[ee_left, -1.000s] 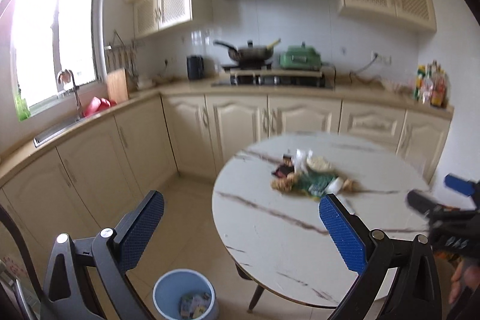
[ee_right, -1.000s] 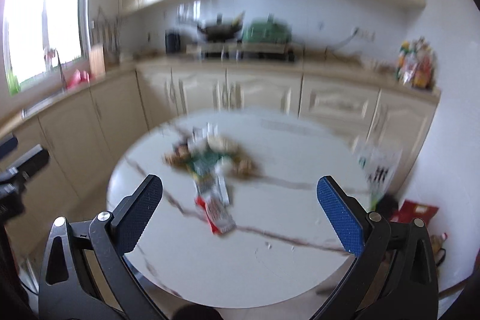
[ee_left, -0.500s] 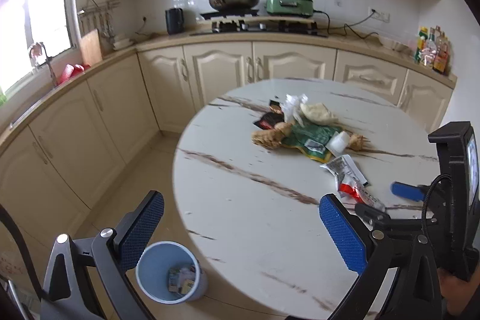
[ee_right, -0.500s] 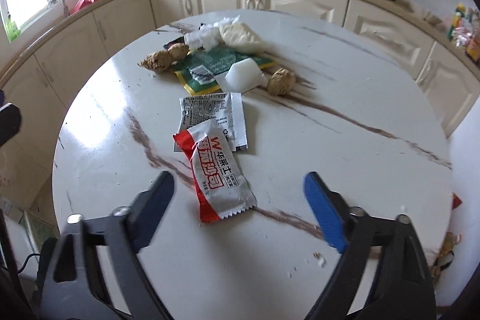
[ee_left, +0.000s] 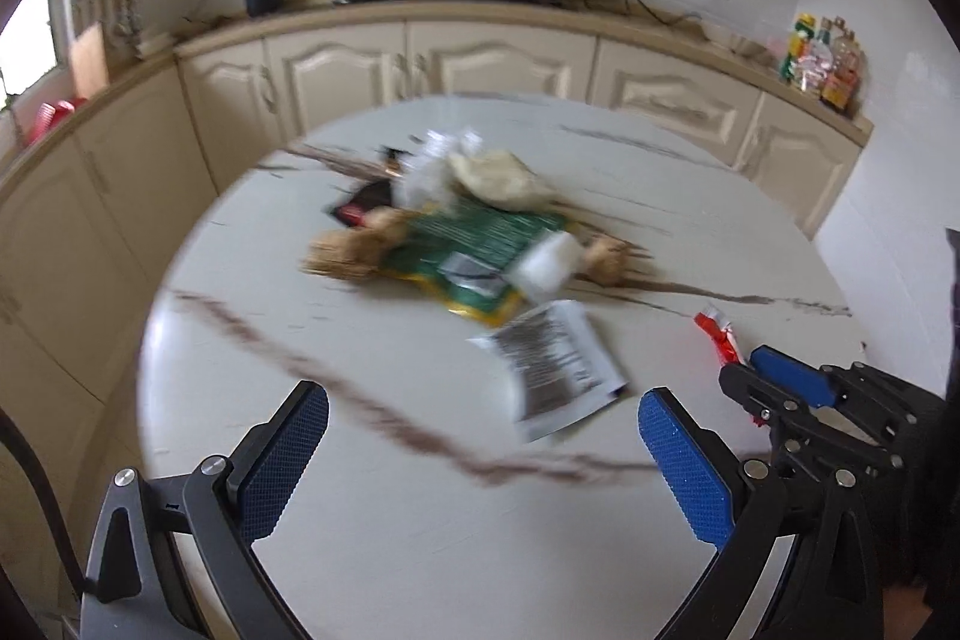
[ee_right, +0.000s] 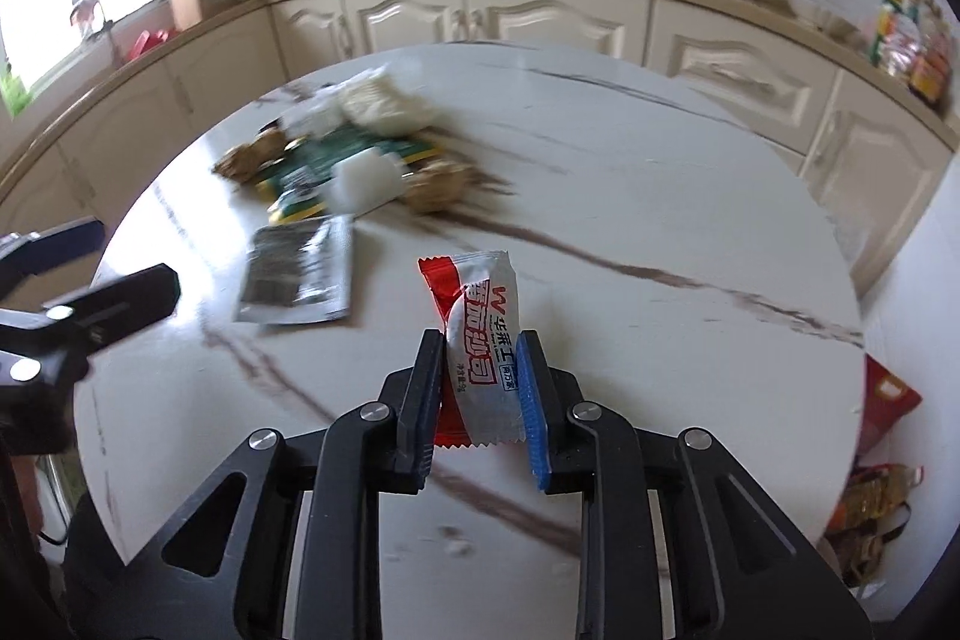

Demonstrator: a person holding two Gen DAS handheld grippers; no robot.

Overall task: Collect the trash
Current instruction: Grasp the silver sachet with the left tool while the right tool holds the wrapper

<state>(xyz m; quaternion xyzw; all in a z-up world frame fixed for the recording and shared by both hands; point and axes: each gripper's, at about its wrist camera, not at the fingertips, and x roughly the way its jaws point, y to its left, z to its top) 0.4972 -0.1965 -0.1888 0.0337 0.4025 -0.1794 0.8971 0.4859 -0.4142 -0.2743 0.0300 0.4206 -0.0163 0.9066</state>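
On the tabletop [ee_right: 630, 232] the litter gathers toward the far left side: a flat packet [ee_right: 336, 160] lies under a crumpled wad [ee_right: 384, 103] at its far end, with a small block [ee_right: 366, 178] on its near edge. Nearer, left of centre, a sachet [ee_right: 297, 271] lies flat. Right of it the right claw [ee_right: 480, 388] is closing on a snack wrapper [ee_right: 480, 334] between its jaws (tilted up off the surface). The left claw [ee_left: 480, 460] hangs above the near edge, jaws apart, sachet just beyond.
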